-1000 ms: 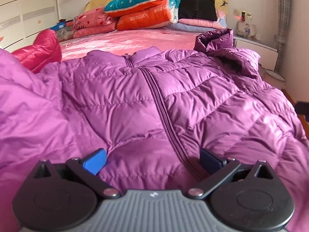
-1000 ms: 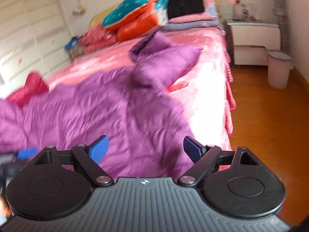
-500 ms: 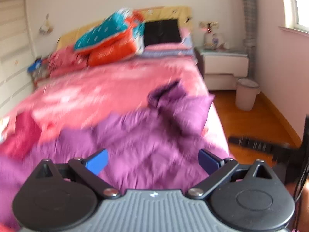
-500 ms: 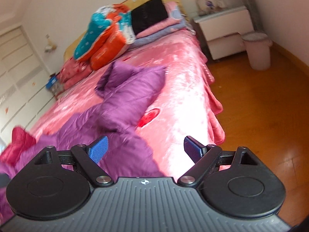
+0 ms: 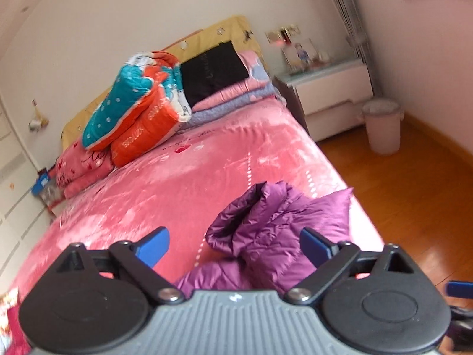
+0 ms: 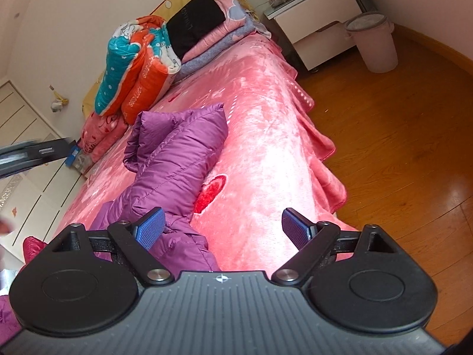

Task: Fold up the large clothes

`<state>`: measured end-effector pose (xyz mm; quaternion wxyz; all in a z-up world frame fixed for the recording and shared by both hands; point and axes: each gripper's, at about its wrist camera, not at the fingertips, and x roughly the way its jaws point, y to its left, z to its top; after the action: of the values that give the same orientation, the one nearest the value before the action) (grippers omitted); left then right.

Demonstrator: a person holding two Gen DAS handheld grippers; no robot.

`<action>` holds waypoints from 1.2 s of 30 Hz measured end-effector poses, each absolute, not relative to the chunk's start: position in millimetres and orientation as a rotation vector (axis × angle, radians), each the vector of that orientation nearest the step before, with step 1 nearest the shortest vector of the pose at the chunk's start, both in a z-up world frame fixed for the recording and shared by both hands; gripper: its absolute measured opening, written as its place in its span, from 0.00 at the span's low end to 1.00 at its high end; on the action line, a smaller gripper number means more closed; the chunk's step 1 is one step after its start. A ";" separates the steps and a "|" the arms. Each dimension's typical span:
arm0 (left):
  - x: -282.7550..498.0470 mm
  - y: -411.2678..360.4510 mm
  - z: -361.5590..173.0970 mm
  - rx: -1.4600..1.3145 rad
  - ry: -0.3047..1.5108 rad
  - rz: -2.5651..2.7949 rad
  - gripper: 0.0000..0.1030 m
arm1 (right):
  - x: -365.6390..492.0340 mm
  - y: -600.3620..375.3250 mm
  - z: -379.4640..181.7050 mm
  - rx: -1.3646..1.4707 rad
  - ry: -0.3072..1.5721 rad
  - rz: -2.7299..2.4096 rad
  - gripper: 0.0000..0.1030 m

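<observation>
A purple puffer jacket (image 5: 275, 236) lies on the pink bed (image 5: 183, 177). In the left wrist view its bunched sleeve or hood end sits just ahead of my left gripper (image 5: 233, 247), which is open and empty above it. In the right wrist view the jacket (image 6: 177, 159) stretches along the bed with a sleeve pointing to the headboard. My right gripper (image 6: 223, 230) is open and empty, its left fingertip over the jacket's edge and the rest over the bare bedspread (image 6: 260, 153).
Folded quilts and pillows (image 5: 142, 109) are stacked at the headboard. A white nightstand (image 5: 331, 88) and a pink bin (image 5: 381, 127) stand right of the bed on the wooden floor (image 6: 399, 148). A red garment (image 6: 32, 245) lies at the left. White wardrobe doors (image 6: 32, 174) line the left wall.
Both grippers have swung right and tilted, from facing the jacket's zipped front to its right sleeve end and the bed's right side. Both stay open.
</observation>
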<state>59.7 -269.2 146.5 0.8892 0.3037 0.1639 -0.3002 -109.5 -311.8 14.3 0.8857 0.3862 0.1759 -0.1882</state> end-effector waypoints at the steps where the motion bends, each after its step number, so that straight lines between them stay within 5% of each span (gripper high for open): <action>1: 68.0 -278.5 137.6 0.662 0.335 -0.626 0.88 | -108.3 -313.3 12.9 0.806 0.367 -0.388 1.00; 14: 131.7 -343.7 77.7 0.916 0.217 -0.606 0.86 | -87.2 -312.0 1.1 0.869 0.408 -0.367 1.00; 16: 139.6 -344.3 76.2 0.902 0.229 -0.599 0.82 | -86.1 -308.7 4.1 0.866 0.408 -0.356 1.00; 20: 151.7 -346.9 80.9 0.840 0.294 -0.612 0.32 | -82.9 -299.4 11.0 0.829 0.393 -0.349 1.00; 23: 159.0 -342.5 92.1 0.748 0.360 -0.605 0.19 | -81.8 -296.1 11.1 0.827 0.390 -0.350 1.00; 36: 171.7 -217.6 222.9 0.267 0.460 -0.548 0.12 | -70.5 -265.7 26.5 0.728 0.379 -0.218 1.00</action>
<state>171.7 -217.6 222.9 0.9280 0.1304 0.2244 -0.2674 -70.5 -265.7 26.5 0.9112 0.3530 0.1839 -0.1058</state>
